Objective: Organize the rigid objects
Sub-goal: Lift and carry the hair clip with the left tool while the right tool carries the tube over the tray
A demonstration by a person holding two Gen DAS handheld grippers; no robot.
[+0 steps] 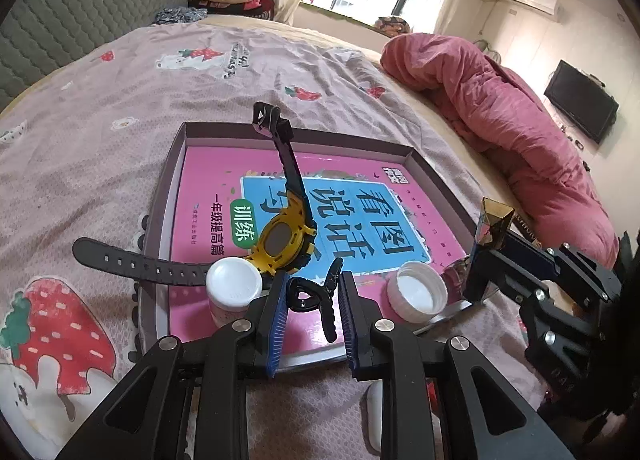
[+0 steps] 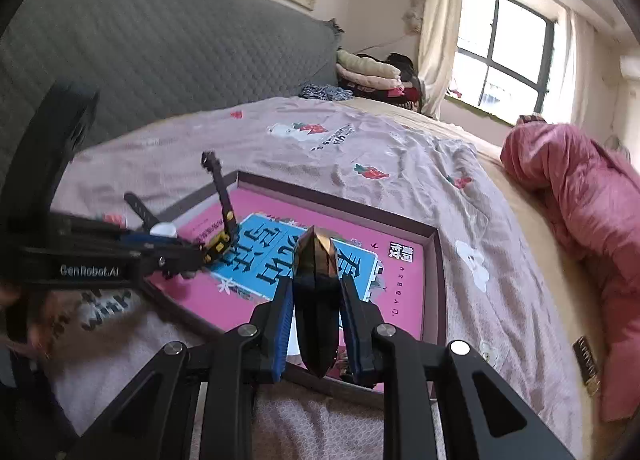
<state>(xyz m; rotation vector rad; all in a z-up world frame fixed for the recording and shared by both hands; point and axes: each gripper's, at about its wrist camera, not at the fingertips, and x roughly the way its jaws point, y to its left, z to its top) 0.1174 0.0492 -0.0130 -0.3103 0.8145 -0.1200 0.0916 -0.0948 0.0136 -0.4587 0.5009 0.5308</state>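
Both sets of jaws are clamped narrow — the left gripper [image 1: 313,300] on a black hair clip [image 1: 310,296], the right gripper [image 2: 316,312] on what looks like a faceted dark box [image 2: 316,300] — over the tray [image 1: 176,164], where either could knock the yellow watch [image 1: 286,240] just ahead.

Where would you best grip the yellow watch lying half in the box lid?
Take the yellow watch by its case, pinching the two side edges from above. The case is the thick, rigid part, tilted up over the box lid rim; both straps are thin and would flex.
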